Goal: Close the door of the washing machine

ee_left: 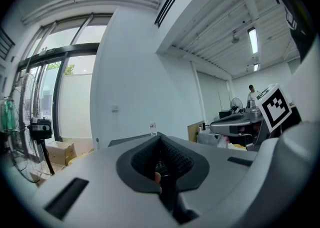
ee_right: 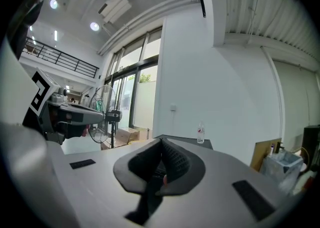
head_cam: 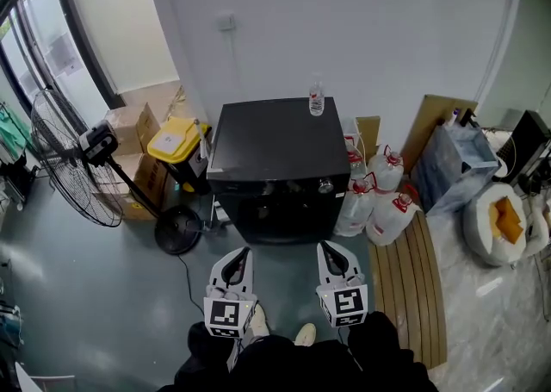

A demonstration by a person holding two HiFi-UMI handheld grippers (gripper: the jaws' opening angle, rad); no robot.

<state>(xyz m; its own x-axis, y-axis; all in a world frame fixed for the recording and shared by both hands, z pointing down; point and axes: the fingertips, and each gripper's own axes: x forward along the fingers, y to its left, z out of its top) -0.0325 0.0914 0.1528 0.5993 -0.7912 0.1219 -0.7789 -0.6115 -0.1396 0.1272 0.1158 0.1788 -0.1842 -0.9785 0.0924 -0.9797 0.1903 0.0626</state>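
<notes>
A black washing machine (head_cam: 274, 142) stands against the white wall, with a clear bottle (head_cam: 316, 100) on its lid. Its dark front (head_cam: 284, 209) looks flat, and I see no door swung out from it. Both grippers hover side by side just in front of it, apart from it. My left gripper (head_cam: 244, 254) is shut and holds nothing. My right gripper (head_cam: 325, 249) is also shut and empty. In the left gripper view the jaws (ee_left: 160, 136) meet at the tip, and the bottle (ee_left: 153, 128) shows beyond. In the right gripper view my gripper (ee_right: 161, 141) points at the bottle (ee_right: 200, 133).
A standing fan (head_cam: 71, 168) with its round base (head_cam: 178, 229) is left of the machine, beside a yellow-lidded bin (head_cam: 176, 140) and cardboard boxes (head_cam: 129, 130). Water jugs (head_cam: 379, 196) crowd the machine's right side. A slatted wooden board (head_cam: 415, 289) lies on the floor at right.
</notes>
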